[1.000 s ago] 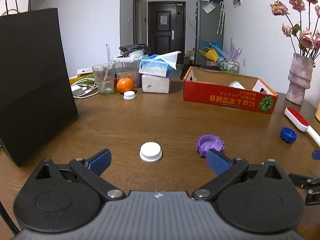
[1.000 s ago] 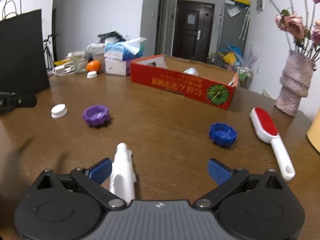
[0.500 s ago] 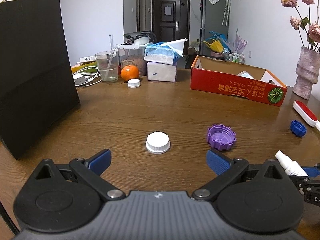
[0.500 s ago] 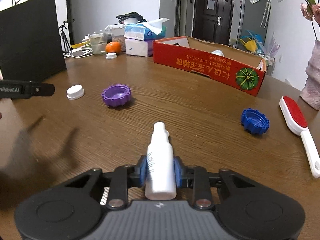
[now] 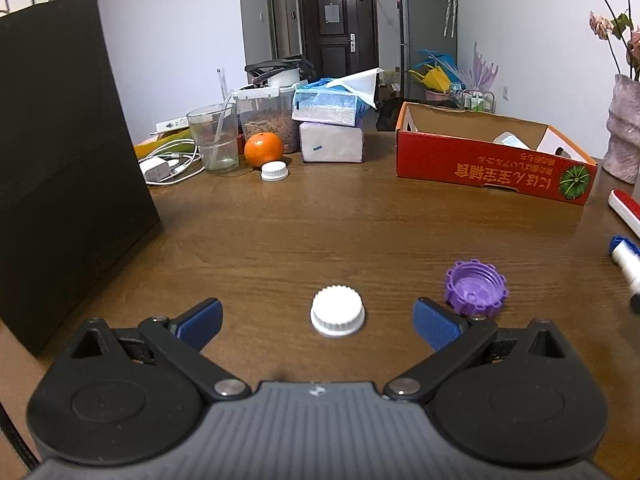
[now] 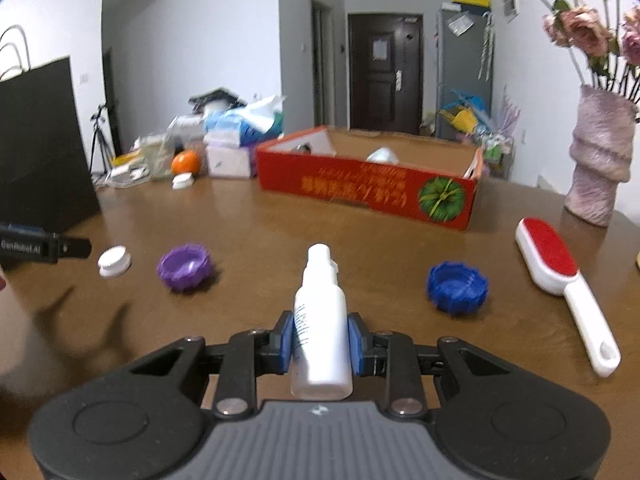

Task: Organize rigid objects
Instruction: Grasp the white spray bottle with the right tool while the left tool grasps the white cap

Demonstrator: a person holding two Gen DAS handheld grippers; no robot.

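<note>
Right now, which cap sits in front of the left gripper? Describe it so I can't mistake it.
On the brown table, between the open left gripper's fingers, lies a white ridged cap. The purple cap lies to its right; another white cap sits far back by the orange.

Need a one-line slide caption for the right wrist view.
Right gripper clamps white spray bottle above table, red box ahead.

Left gripper (image 5: 316,316): black linkage arms, round black discs, ribbed grey housing, silver rivets, ribbed blue pads (image 5: 434,322). Right gripper (image 6: 320,344): same build, small white logo at 6 o'clock on housing.
</note>
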